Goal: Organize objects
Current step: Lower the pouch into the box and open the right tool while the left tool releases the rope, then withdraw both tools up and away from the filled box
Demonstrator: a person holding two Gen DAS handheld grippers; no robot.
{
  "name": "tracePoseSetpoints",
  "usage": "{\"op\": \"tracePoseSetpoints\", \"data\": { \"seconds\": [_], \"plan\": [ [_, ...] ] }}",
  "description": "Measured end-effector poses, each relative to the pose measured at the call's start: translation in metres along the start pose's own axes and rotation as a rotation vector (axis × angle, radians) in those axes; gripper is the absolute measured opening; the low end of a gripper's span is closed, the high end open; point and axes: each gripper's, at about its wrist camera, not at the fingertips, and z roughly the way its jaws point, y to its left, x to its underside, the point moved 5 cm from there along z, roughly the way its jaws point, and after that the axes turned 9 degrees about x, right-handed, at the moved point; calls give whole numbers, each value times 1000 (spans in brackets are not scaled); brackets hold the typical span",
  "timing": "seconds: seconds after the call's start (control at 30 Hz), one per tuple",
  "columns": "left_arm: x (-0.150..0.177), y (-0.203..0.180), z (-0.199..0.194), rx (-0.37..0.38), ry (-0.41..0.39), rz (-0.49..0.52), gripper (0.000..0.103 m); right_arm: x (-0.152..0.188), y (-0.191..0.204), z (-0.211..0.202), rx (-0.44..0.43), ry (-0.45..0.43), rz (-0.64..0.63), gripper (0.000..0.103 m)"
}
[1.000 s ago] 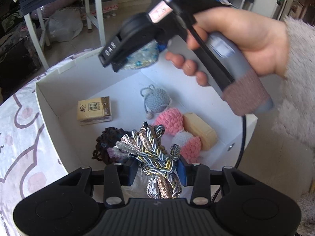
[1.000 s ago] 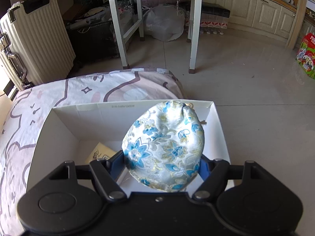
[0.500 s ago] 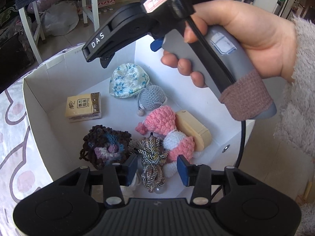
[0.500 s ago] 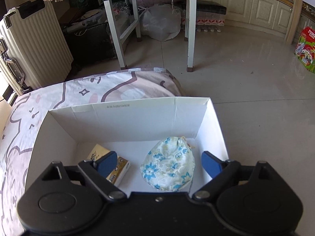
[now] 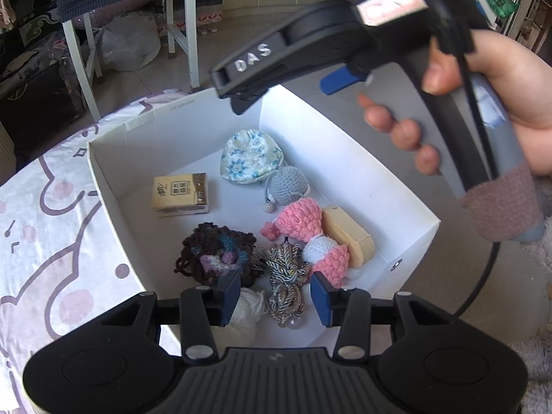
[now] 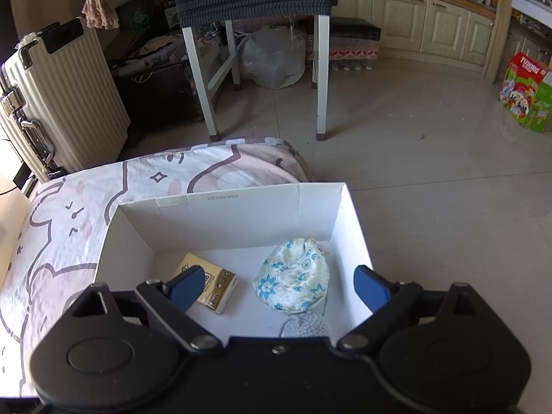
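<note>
Both grippers hang empty above the white box [image 5: 348, 158] on the bed: the left gripper [image 5: 275, 295] narrowly parted over the braided tassel [image 5: 286, 276], the right gripper [image 6: 280, 286] still opening, nothing between its jaws, above the floral pouch [image 6: 293, 284] at the far wall. Next likely calls for fetching another item.

both claws let go: floral pouch [image 6: 292, 283] and braided cord [image 5: 286, 284] (now in the box [image 6: 241, 214]).
</note>
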Motion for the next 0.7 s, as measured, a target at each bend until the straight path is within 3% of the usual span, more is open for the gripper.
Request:
{"op": "tracePoseSetpoints", "data": {
  "seconds": [0.4, 0.6, 0.7],
  "plan": [
    [3, 12, -51, -40, -78, -12, 49, 17, 5, -84, 20, -102, 42, 98],
    [7, 21, -77, -61, -124, -35, 60, 26, 17, -118, 77, -123, 58, 99],
    [12, 28, -90, -93, -142, -45, 72, 35, 23, -132, 92, -135, 54, 99]
  ]
}}
